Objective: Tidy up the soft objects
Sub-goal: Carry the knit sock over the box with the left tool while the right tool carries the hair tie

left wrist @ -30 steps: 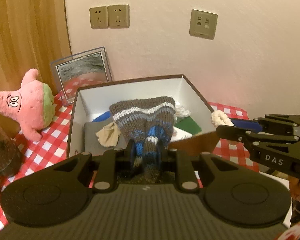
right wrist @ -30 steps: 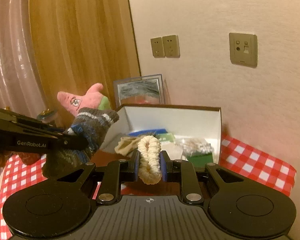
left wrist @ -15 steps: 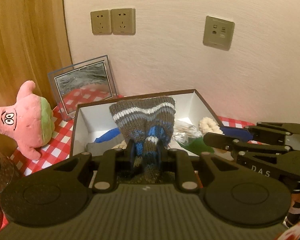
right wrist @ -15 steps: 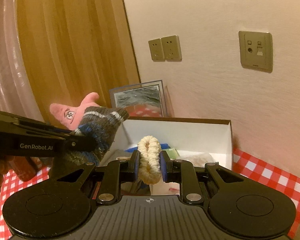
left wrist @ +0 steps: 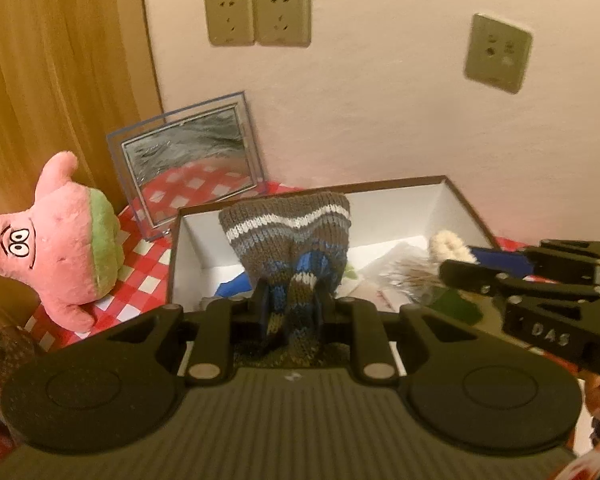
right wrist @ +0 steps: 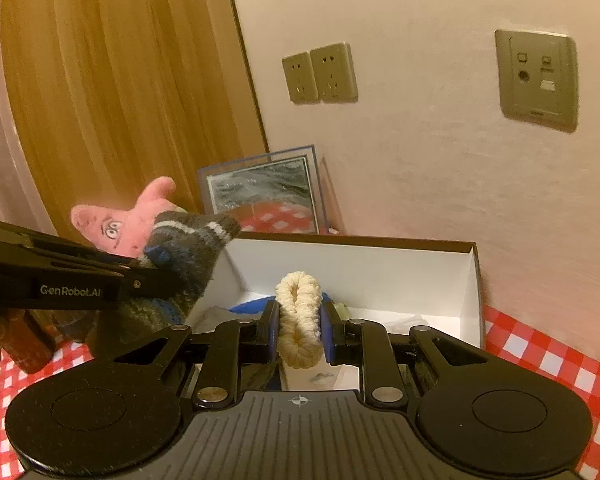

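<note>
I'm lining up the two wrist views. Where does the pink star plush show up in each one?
Left wrist view: the pink star plush stands at the far left on the checked cloth, left of the box.
Right wrist view: the plush peeks out at mid-left, partly hidden behind the knitted hat.
Shared landmark: the framed picture leaning on the wall, just right of the plush.

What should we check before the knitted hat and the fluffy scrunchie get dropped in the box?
1. Left gripper shut on the knitted hat: ok.
2. Right gripper shut on the cream scrunchie: ok.
3. Box open, no lid in the way: ok.
4. Both items in front of the box opening: ok.
5. Free room on the box floor among the things already inside: cannot tell.
6. Pink plush toy outside the box, clear of the path: ok.
</note>
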